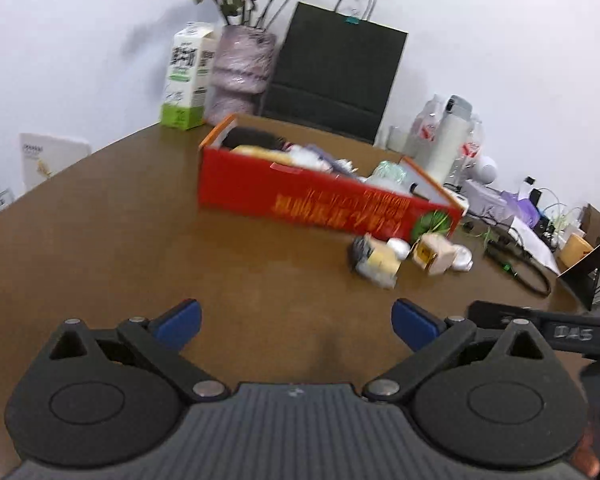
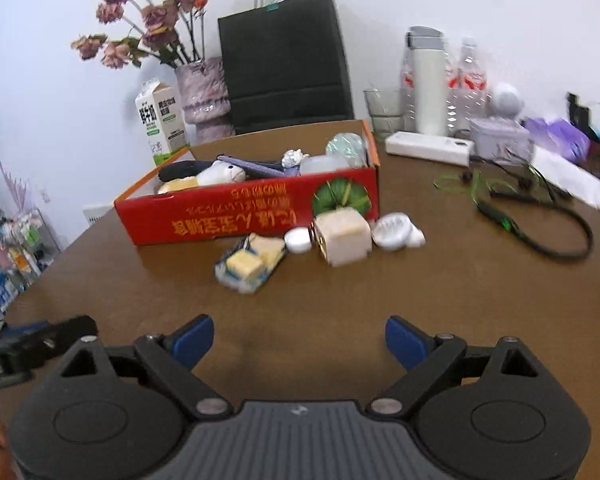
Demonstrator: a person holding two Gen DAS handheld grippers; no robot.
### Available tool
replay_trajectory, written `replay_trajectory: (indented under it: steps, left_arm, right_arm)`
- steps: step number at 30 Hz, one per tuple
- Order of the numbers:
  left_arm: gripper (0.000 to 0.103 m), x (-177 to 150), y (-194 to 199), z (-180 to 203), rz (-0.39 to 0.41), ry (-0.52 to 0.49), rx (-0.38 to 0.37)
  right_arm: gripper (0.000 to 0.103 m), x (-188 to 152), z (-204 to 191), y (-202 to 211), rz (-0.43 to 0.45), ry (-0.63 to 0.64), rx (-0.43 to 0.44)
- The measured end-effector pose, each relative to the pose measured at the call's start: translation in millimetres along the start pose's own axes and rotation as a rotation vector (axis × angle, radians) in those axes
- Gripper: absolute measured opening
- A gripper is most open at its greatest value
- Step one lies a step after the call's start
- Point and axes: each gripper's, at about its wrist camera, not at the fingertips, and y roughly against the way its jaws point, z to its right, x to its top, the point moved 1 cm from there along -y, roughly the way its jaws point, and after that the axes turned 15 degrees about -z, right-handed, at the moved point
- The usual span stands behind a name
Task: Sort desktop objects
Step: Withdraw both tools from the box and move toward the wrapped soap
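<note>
Both grippers, left [image 1: 296, 322] & right [image 2: 299, 338], spread w/ nothing held; beige cube [image 2: 343, 236] by red box [image 2: 236, 216] looks light, stiff — pinch flat sides.

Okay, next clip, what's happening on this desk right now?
A person holds two handheld grippers over a brown table, sorting desk clutter. The left gripper and right gripper are both open and empty, hovering short of the items. A red box already holds several things, including a white plush toy. Just in front of it, still on the table, lie a packet of yellow blocks, a beige cube, a small silver lid and a silvery shell-like piece.
</note>
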Motion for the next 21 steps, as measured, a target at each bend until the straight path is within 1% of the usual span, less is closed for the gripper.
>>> replay_trajectory:
  steps: [3, 5, 6, 9, 11, 14, 17, 18, 21]
  left_arm:
    - [0.103, -18, 8, 0, 0.003, 0.025, 0.003]
    - [0.103, -27, 13, 4, -0.013, 0.016, -0.002]
    - [0.103, -33, 18, 6, -0.005, 0.011, 0.001]
    - [0.103, -43, 31, 9, 0.035, -0.005, 0.042]
    - [0.103, -42, 37, 13, 0.072, -0.033, 0.056]
    - [0.103, -42, 40, 14, 0.087, -0.057, 0.064]
    - [0.103, -42, 34, 14, 0.046, -0.056, 0.052]
    - [0.103, -42, 31, 14, 0.027, -0.057, 0.048]
    - [0.103, -38, 25, 17, 0.013, -0.083, 0.030]
  right_arm:
    - [0.093, -23, -6, 13, 0.015, 0.015, -0.012]
    - [0.093, -39, -13, 22, 0.031, 0.030, -0.010]
    - [0.093, -46, -16, 25, 0.038, 0.029, -0.008]
    - [0.093, -63, -25, 29, 0.045, 0.028, 0.011]
    - [0.093, -67, -32, 29, 0.041, 0.053, 0.004]
    - [0.093, -68, -35, 30, 0.048, 0.060, -0.006]
    - [0.090, -68, -33, 33, 0.055, 0.069, -0.005]
    - [0.088, -69, -33, 33, 0.056, 0.072, -0.008]
    - [0.081, -64, -27, 33, 0.057, 0.080, -0.012]
